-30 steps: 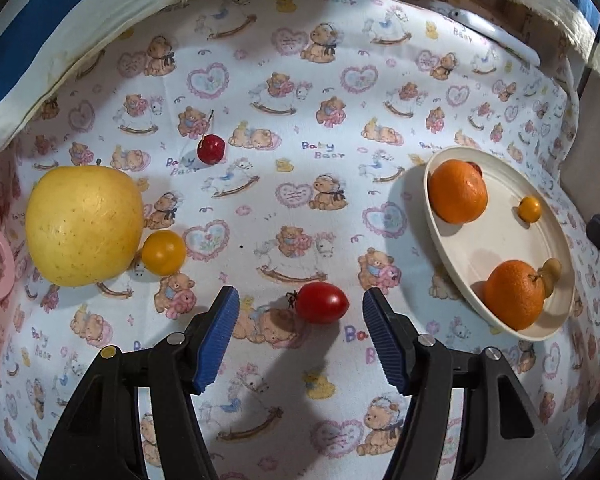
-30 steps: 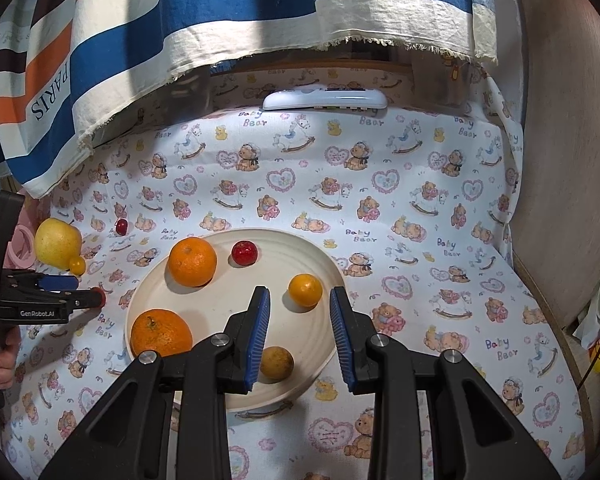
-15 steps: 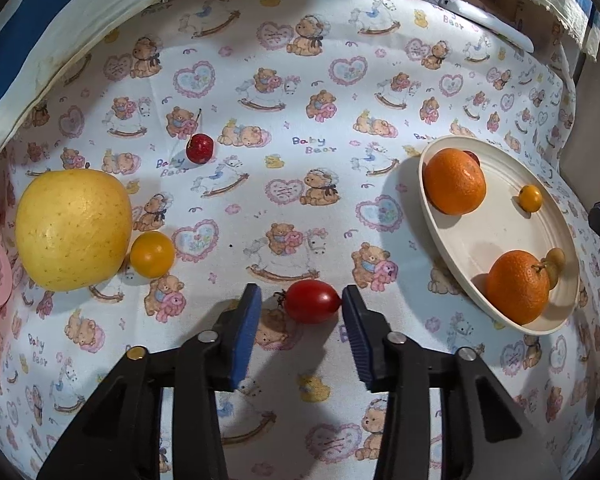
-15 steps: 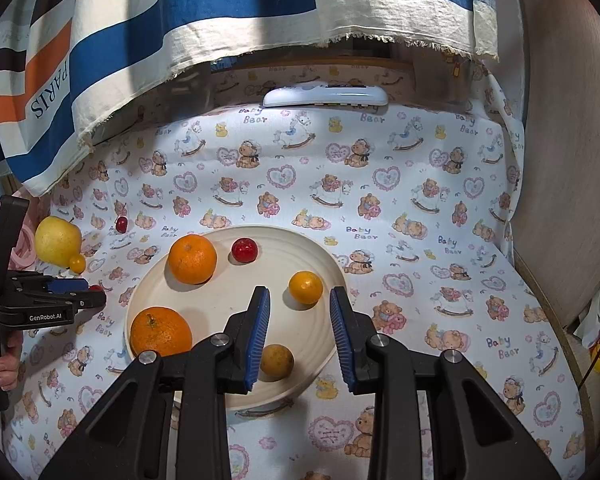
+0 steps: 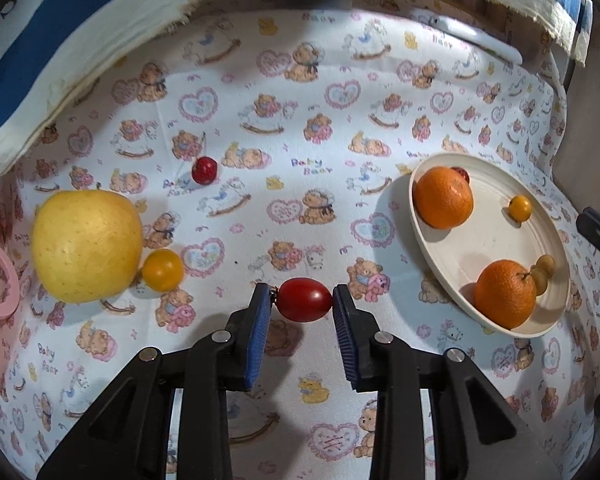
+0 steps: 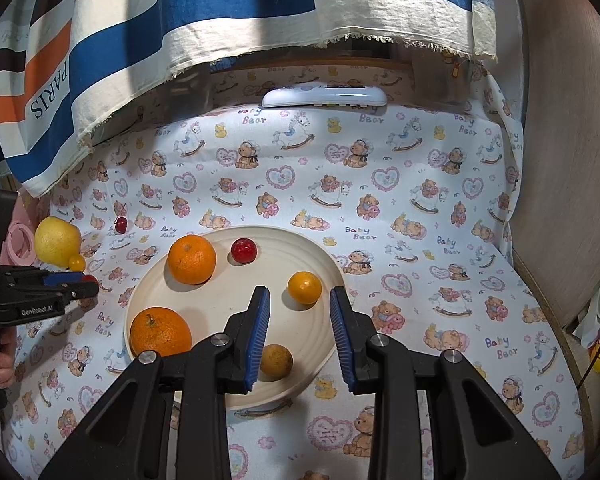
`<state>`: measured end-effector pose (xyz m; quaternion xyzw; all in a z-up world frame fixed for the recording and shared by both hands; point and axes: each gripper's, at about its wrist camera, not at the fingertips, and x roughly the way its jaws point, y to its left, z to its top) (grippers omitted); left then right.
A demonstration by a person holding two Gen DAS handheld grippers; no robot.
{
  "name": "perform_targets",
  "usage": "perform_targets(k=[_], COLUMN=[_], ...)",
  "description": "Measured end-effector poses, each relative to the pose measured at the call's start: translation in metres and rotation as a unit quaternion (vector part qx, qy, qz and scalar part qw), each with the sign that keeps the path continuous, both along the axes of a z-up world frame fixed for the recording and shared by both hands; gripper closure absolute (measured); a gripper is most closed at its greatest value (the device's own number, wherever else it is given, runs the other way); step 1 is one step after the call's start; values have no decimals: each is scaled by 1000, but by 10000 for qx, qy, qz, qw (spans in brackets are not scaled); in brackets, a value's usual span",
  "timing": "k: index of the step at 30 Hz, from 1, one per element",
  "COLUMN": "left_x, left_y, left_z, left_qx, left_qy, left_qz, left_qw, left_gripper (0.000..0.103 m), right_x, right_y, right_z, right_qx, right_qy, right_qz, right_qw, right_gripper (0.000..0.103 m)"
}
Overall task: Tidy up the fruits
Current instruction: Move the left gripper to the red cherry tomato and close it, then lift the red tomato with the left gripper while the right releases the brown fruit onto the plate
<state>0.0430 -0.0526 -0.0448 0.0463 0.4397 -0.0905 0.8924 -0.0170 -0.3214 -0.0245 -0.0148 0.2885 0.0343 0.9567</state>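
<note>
Left gripper [image 5: 303,307] clamped on red tomato [image 5: 304,299], long axis running 9-to-3 between pads, stem end at 9. Plate [image 5: 496,240] lying toward 2, near. Right gripper [image 6: 300,320] empty, hovering over plate, fingers part-spread.

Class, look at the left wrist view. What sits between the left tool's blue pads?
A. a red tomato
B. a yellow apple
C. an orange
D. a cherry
A: the red tomato sits between the left tool's blue pads, which touch it on both sides, with the plate to its right.
</note>
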Motion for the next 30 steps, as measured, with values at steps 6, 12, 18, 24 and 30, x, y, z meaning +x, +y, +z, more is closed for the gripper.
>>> perform_targets(k=[6,12,18,24,30], left_x=[-3,-8,-9,-9,-9], left_y=[6,17,33,57,86], left_z=[10,28,45,60,71], left_qx=[-41,-150,-177,-326,-579], left_qy=[-185,-532,-839,-1049,-1171], left_qz=[69,173,372,696,1030], left_qw=[9998,9983,9956,9915,9861], left_gripper=[72,72,72,72,72], right_x=[0,-1,-8,-11,-14], right_y=[0,-3,-1,4,20], right_z=[0,1,7,11,24], right_qx=[4,14,-68,-132,-254], right_qy=[-5,-54,-329,-644,-722], right_qz=[-5,-29,-73,22,214], right_qw=[10000,10000,9994,9978,9968], right_gripper=[71,55,39,16,15])
